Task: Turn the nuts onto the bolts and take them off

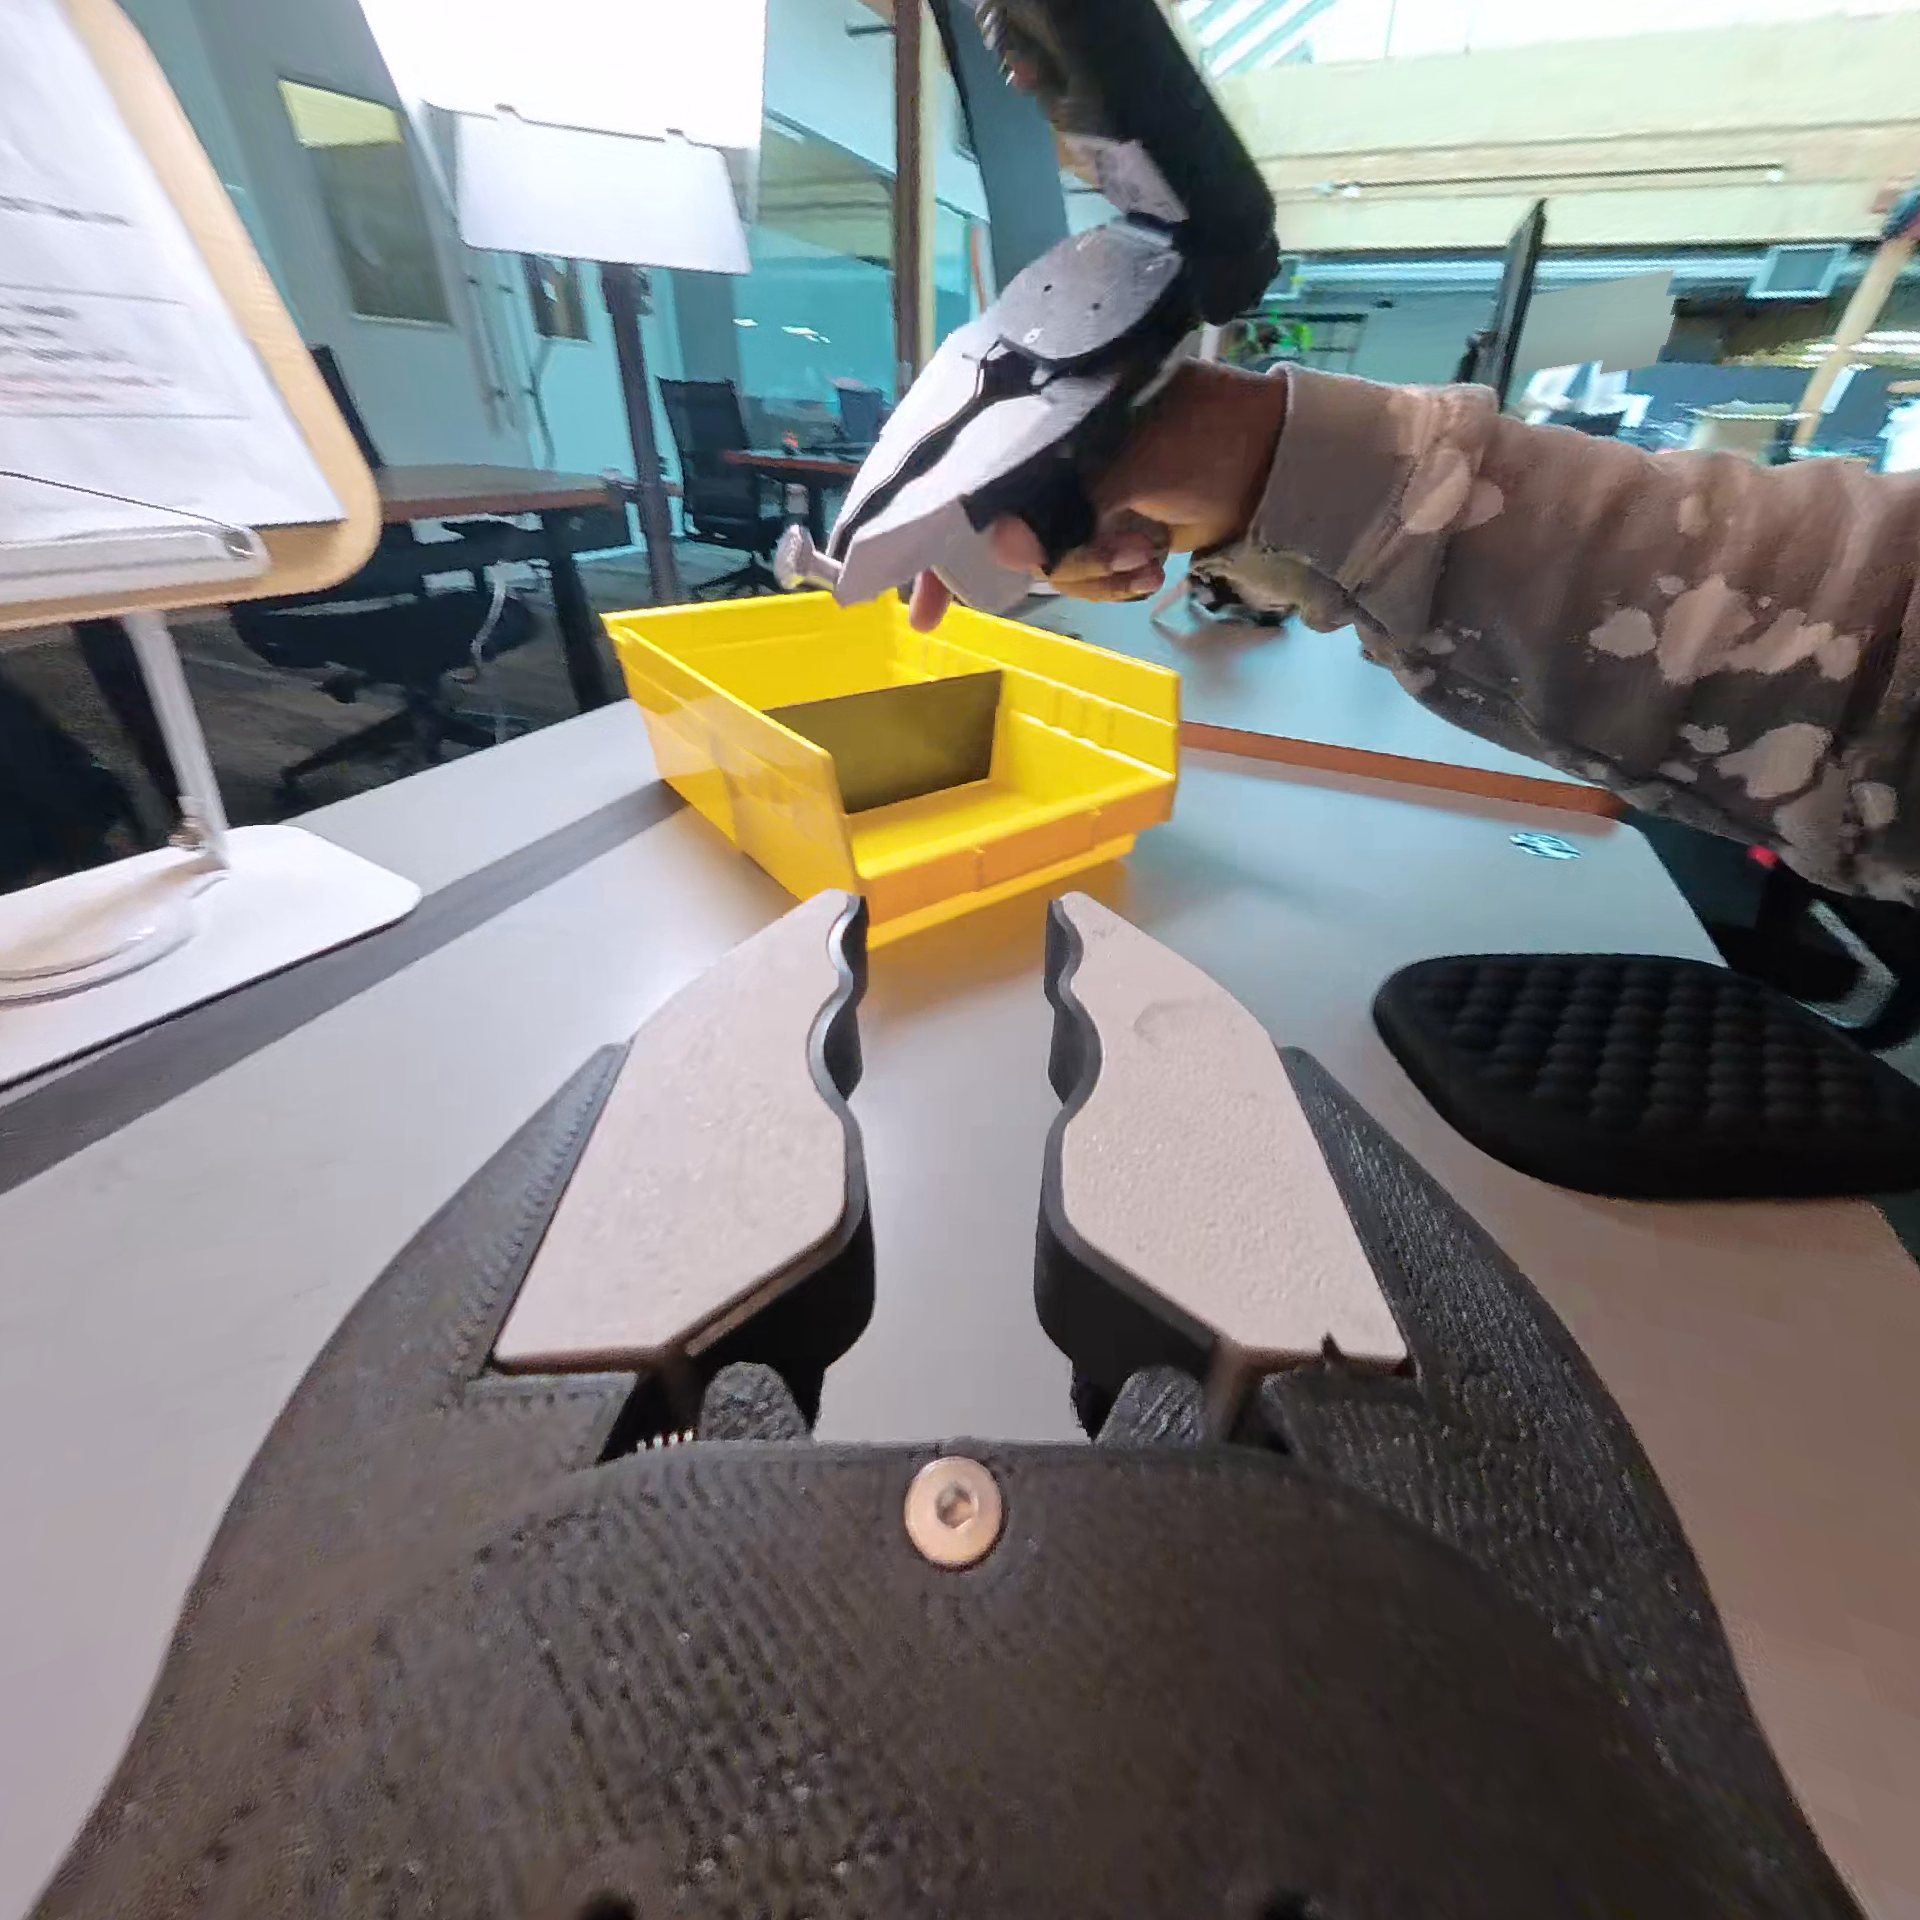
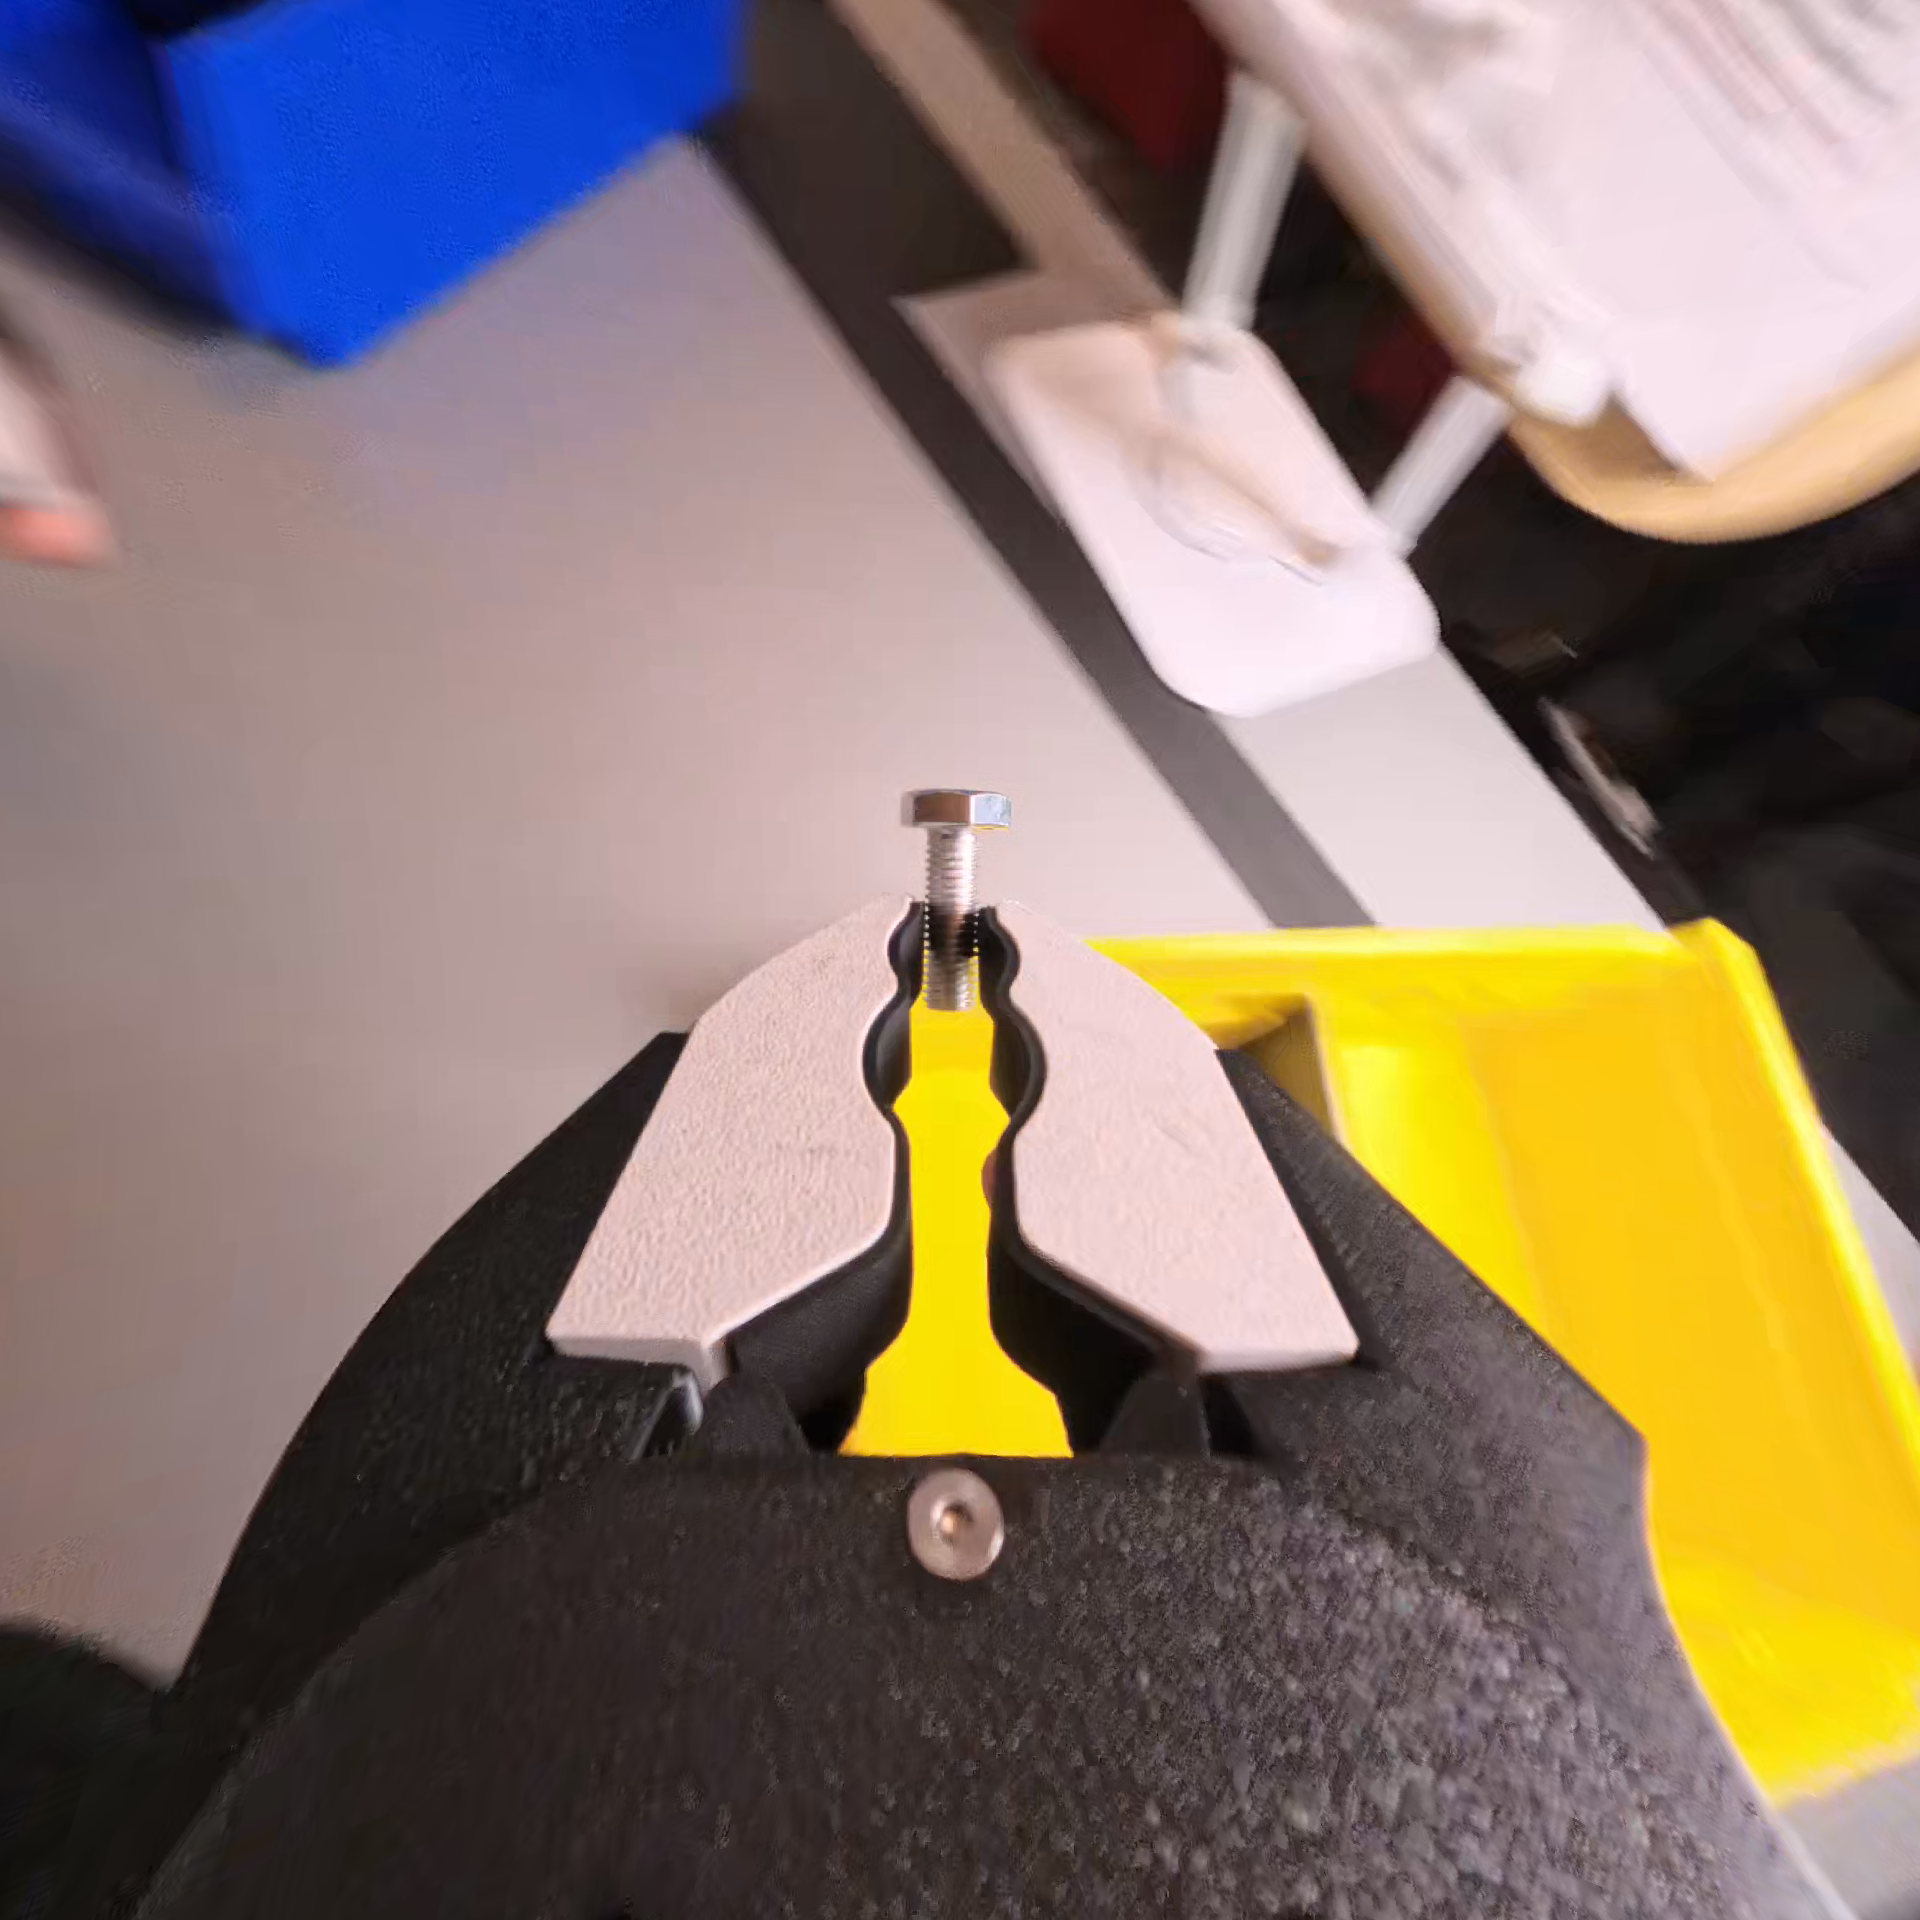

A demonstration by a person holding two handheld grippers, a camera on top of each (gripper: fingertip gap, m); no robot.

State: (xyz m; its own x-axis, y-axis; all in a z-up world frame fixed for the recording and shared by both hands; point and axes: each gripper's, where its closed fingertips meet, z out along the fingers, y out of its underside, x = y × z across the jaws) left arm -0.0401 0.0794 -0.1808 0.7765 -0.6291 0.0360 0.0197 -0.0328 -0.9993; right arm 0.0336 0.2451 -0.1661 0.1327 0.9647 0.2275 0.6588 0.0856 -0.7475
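My right gripper [image 2: 951, 920] is shut on a silver hex bolt [image 2: 953, 852], gripping its threaded shank with the head sticking out past the tips. No nut shows on the bolt. In the left wrist view the right gripper [image 1: 847, 577] hangs above the far left corner of the yellow bin [image 1: 935, 831], with the bolt [image 1: 800, 556] pointing left. My left gripper [image 1: 951, 935] is open and empty, low over the grey table just in front of the bin. The bin [image 2: 1507, 1143] lies below and to the right of the right gripper.
A black divider [image 1: 894, 738] stands inside the yellow bin. A white document stand [image 1: 156, 904] with papers is at the left. A black textured pad [image 1: 1642, 1070] lies at the right. A blue bin [image 2: 364, 156] sits farther off on the table. A person's sleeve [image 1: 1610, 623] reaches in from the right. Tip to tip, the grippers are about 20 centimeters apart.
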